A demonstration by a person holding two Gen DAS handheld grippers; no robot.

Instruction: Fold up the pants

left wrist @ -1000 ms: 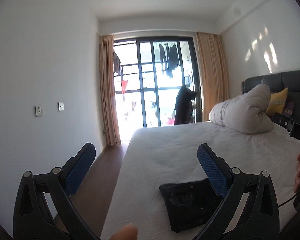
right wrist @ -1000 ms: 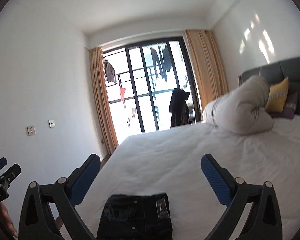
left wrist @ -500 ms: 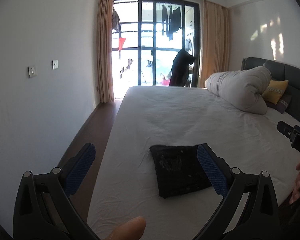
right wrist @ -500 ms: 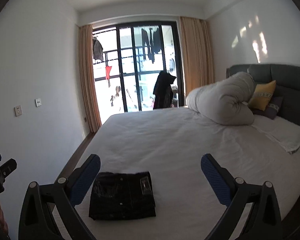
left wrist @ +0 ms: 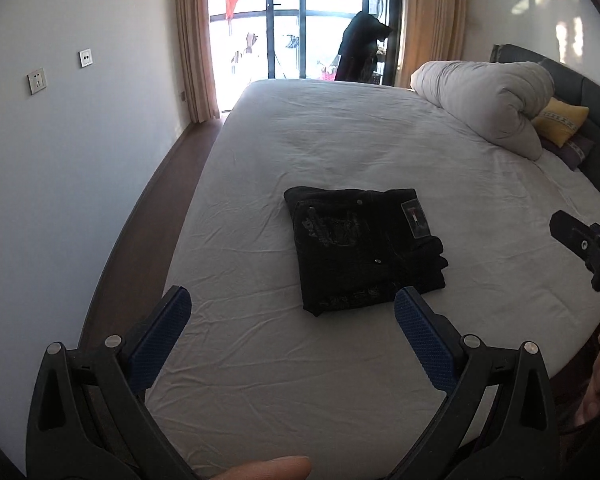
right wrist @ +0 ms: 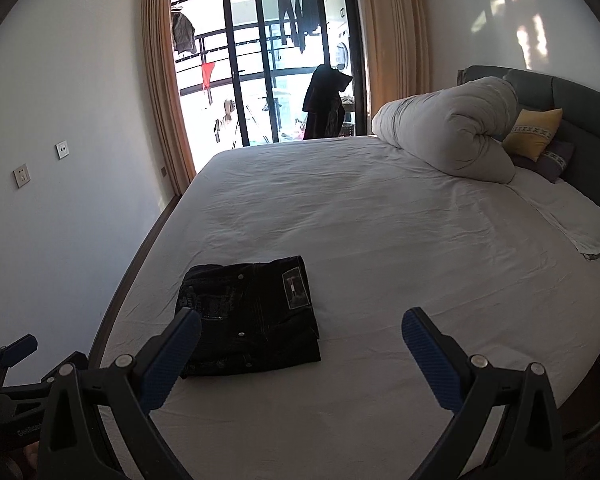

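On the white bed, near its foot edge, the folded black pants lie flat, with left gripper and right gripper fingers spread apart above them, holding nothing.

Rolled duvet, yellow cushion

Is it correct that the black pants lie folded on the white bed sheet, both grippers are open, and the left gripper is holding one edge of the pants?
Not quite. The left gripper holds nothing: in the left wrist view it is open and empty, with the sheet showing between it and the folded pants. The rest is right: the pants lie folded on the white bed sheet, and the right gripper is open too.
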